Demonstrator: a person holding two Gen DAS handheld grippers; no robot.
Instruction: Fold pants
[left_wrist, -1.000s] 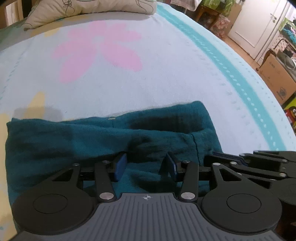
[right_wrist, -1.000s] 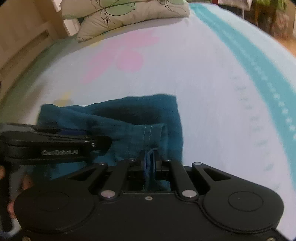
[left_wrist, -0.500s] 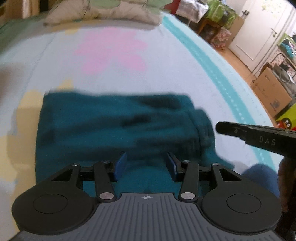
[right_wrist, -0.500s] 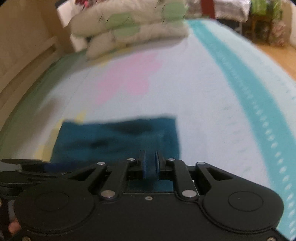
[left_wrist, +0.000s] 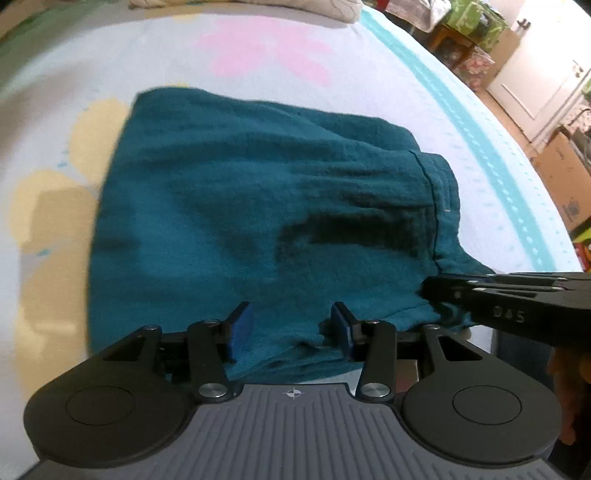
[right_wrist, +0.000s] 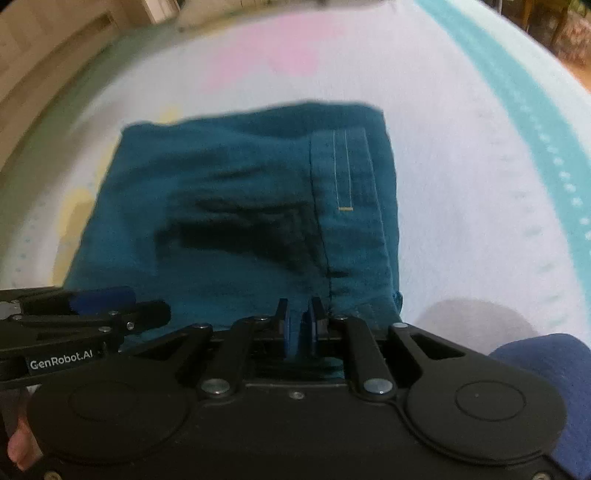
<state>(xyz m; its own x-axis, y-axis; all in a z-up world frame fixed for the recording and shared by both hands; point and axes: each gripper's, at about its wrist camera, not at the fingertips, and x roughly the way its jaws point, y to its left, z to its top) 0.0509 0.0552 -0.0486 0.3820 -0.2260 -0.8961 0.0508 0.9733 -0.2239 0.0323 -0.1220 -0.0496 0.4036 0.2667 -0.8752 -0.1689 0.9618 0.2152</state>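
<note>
nearest, the left gripper (left_wrist: 291, 326) stands with its blue pads (left_wrist: 238, 325) wide apart over the near hem of the pants (left_wrist: 258, 192); cloth lies between them but neither pad presses on it. just to its right the right gripper (right_wrist: 300, 325) has its jaws narrow, with a thin fold of the hem between them (whether the pads truly pinch it, i cannot tell). the pants lie in a folded teal rectangle on the bed (left_wrist: 369, 85), waistband (right_wrist: 351, 177) with its pale stitching toward the right edge. the cloth looks light, soft and limp, a crinkled weave that should not slip much in the pads but will sag and bunch wherever it is unsupported. i judge the best hold is at the two near corners, taking every layer at once, so the stack lifts as one. farther off, the pink flower print (left_wrist: 266, 55), then pillows (left_wrist: 332, 7) at the far end.
</note>
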